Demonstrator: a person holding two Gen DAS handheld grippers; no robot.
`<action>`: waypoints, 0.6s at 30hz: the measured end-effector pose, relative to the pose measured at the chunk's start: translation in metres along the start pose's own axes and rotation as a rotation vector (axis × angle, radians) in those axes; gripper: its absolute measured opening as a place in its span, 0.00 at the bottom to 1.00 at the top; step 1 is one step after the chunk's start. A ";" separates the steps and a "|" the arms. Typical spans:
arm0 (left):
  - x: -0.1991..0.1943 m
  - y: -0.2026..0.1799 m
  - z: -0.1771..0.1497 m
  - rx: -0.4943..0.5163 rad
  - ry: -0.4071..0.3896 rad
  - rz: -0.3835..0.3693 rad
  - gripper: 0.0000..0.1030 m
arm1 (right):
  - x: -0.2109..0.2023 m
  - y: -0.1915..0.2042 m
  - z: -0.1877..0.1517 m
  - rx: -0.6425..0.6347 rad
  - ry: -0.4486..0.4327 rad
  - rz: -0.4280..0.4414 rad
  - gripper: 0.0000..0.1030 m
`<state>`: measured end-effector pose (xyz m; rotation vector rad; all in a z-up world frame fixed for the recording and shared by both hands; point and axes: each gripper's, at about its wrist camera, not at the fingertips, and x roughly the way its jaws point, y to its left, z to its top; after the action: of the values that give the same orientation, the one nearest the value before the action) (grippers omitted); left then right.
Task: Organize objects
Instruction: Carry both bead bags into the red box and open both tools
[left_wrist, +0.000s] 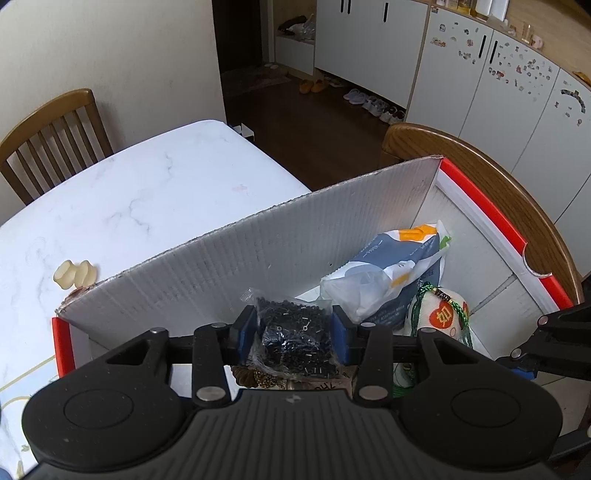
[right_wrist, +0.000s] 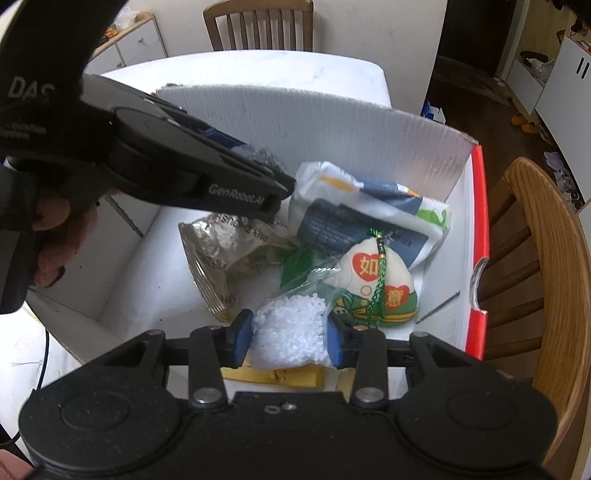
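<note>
My left gripper (left_wrist: 293, 328) is shut on a clear bag of black beads (left_wrist: 295, 339) and holds it over the open white box with red edges (left_wrist: 258, 243). My right gripper (right_wrist: 290, 338) is shut on a clear bag of white beads (right_wrist: 290, 338) above the same box (right_wrist: 476, 221). The left gripper also shows in the right wrist view (right_wrist: 275, 168), upper left, over the box. Inside lie a blue-and-white tissue pack (right_wrist: 369, 206), a white plush charm with red hearts and green cord (right_wrist: 380, 284), and a silver foil bag (right_wrist: 218, 254).
The box stands on a white marble table (left_wrist: 129, 199). A small cream-coloured piece (left_wrist: 74, 273) lies on the table left of the box. Wooden chairs stand at the far left (left_wrist: 55, 133) and right of the box (right_wrist: 535, 258). A yellow flat item (right_wrist: 273, 376) lies under the right gripper.
</note>
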<state>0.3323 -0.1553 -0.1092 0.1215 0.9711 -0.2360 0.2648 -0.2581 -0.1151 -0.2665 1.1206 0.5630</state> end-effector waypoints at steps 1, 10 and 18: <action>0.000 0.000 0.000 -0.007 0.001 0.000 0.42 | 0.001 0.000 0.000 0.001 0.005 -0.002 0.37; -0.003 0.003 -0.001 -0.032 0.009 0.012 0.56 | 0.003 -0.003 -0.002 0.005 0.007 0.002 0.39; -0.012 0.002 -0.004 -0.034 0.000 0.010 0.66 | 0.000 -0.007 -0.004 0.009 -0.009 0.001 0.53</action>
<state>0.3229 -0.1512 -0.1021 0.0952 0.9736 -0.2107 0.2659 -0.2658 -0.1176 -0.2555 1.1139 0.5598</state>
